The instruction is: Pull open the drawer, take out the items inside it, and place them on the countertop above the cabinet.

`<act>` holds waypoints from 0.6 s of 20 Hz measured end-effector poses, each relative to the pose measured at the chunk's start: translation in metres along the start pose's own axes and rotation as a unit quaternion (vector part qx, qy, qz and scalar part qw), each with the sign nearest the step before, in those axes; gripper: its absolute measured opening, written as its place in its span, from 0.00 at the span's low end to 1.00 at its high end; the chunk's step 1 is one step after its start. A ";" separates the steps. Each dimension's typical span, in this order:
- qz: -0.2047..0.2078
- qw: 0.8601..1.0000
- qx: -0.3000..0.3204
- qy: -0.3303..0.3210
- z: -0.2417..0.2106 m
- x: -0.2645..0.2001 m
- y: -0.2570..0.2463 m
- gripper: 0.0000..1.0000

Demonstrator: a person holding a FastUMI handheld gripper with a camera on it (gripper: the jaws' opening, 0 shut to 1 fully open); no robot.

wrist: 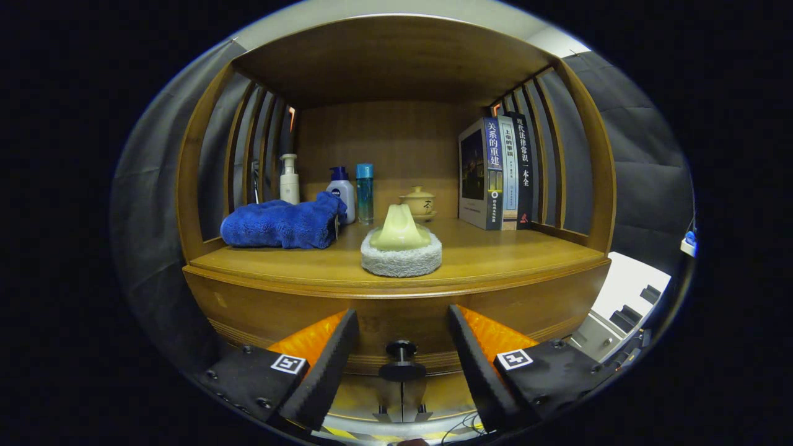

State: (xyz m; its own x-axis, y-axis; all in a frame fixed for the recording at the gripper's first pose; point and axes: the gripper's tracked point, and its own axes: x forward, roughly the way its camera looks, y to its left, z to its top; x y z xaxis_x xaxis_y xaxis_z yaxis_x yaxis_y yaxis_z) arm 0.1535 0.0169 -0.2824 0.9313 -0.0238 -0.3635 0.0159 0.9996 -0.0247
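A wooden cabinet with a drawer front (396, 313) fills the scene, and the drawer looks closed. Its black knob (401, 357) sits in the gap between my fingers, touched by neither. My gripper (401, 337) is open, its orange-backed fingers (328, 359) spread on either side of the knob. Above the drawer runs the wooden countertop (508, 257). On it, straight above the knob, rests a pale yellow brush on a white round sponge pad (401, 248). The drawer's contents are hidden.
On the countertop lie a blue towel (282, 223) at the left, a pump bottle (289, 179), a white-and-blue bottle (342, 189), a teal bottle (365, 192), a small lidded cup (419, 203), and three upright books (495, 173) at the right. Slatted wooden sides enclose the shelf.
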 end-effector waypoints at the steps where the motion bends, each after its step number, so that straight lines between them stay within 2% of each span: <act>1: 0.001 1.000 0.004 -0.003 0.003 -0.006 0.002 0.96; 12: 0.049 0.995 0.015 -0.081 0.109 -0.122 0.013 0.96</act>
State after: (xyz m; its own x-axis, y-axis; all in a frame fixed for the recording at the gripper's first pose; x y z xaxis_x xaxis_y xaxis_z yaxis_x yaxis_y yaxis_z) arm 0.0800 0.0350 -0.1365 0.9752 0.0739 -0.2084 -0.0686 0.9971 0.0330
